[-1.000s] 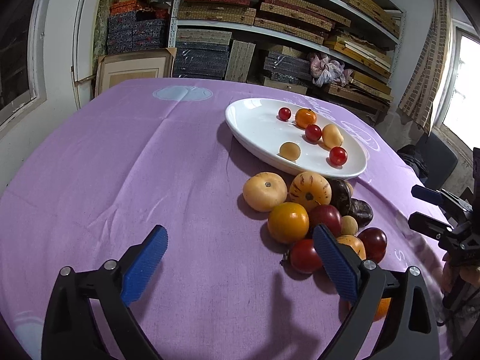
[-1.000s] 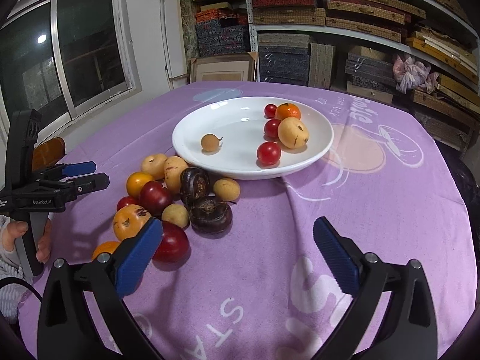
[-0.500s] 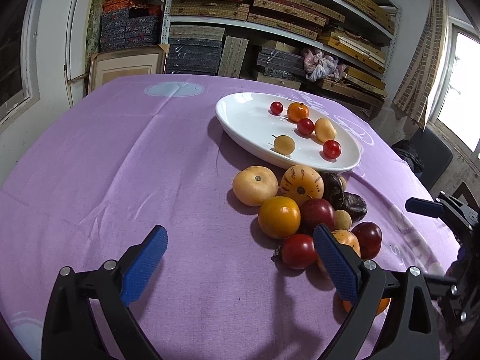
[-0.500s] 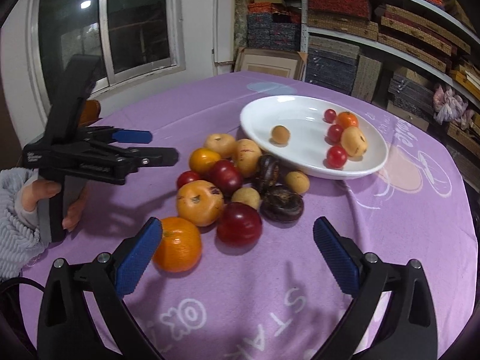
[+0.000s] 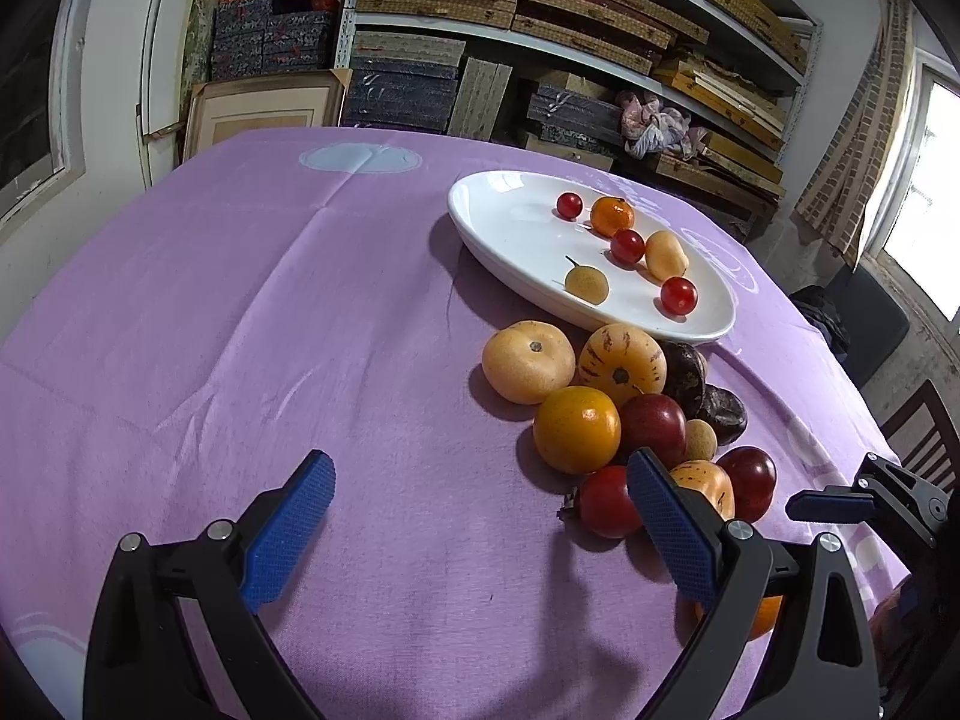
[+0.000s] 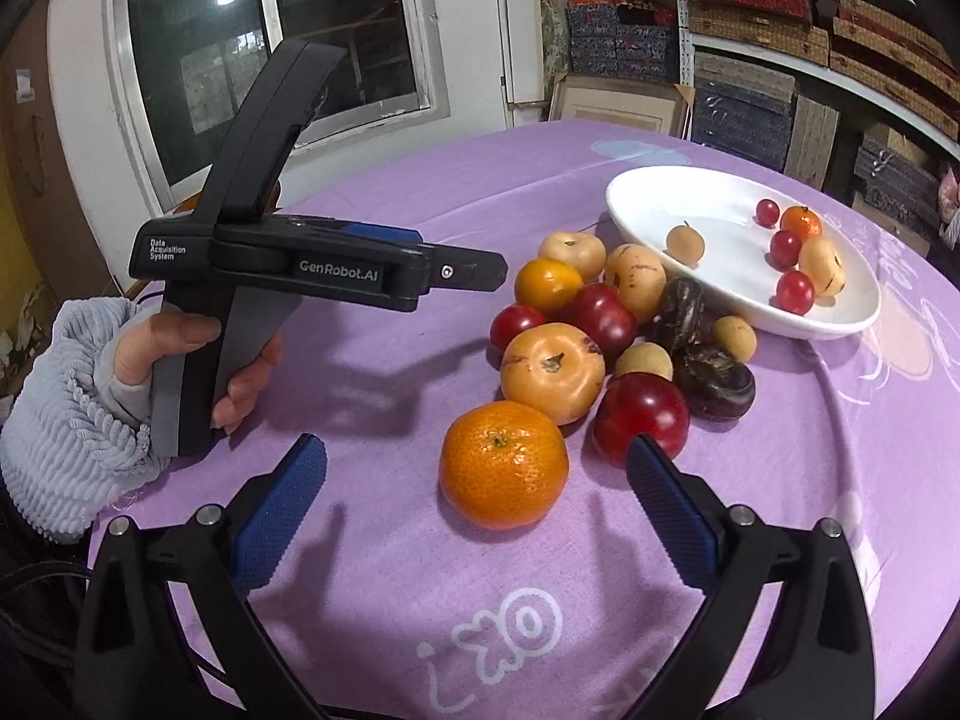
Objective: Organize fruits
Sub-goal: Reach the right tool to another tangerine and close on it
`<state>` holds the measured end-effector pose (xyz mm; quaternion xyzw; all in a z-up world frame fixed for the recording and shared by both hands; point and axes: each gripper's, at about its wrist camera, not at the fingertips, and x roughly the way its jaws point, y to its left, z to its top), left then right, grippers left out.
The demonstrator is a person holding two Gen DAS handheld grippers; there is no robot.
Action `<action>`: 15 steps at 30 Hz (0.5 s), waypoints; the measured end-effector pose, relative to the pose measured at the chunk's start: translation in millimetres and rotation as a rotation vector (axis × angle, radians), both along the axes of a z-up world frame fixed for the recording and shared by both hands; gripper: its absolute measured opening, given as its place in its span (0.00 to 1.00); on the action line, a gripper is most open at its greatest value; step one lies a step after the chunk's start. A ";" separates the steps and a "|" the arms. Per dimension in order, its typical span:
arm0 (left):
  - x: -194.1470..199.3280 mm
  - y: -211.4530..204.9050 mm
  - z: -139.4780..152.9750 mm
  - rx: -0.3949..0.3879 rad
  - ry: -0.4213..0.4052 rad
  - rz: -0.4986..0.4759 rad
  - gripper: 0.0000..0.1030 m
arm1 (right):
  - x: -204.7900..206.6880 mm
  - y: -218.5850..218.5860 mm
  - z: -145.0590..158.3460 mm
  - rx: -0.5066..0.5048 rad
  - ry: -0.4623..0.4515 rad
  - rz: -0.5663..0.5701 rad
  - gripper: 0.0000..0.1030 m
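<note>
Left wrist view, lower right: mandarin (image 5: pixel 767 617) mostly hidden behind the left tongs' right arm; only an orange sliver shows. Speckled yellow fruit (image 5: pixel 708 483) partly covered by the blue pad. Right tongs (image 5: pixel 840 504) cut off at frame edge.

L wrist: low, faces plate (image 5: pixel 516 240) | R wrist: nearer, opposite side | shared: fruit pile (image 6: pixel 600 348)
</note>
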<state>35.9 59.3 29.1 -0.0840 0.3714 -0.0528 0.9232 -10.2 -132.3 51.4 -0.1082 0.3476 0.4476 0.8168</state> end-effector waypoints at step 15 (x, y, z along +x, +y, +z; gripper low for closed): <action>1.7 -1.3 -1.9 0.010 0.007 -0.001 0.97 | 10.4 6.2 -12.9 -0.057 0.062 -0.033 0.57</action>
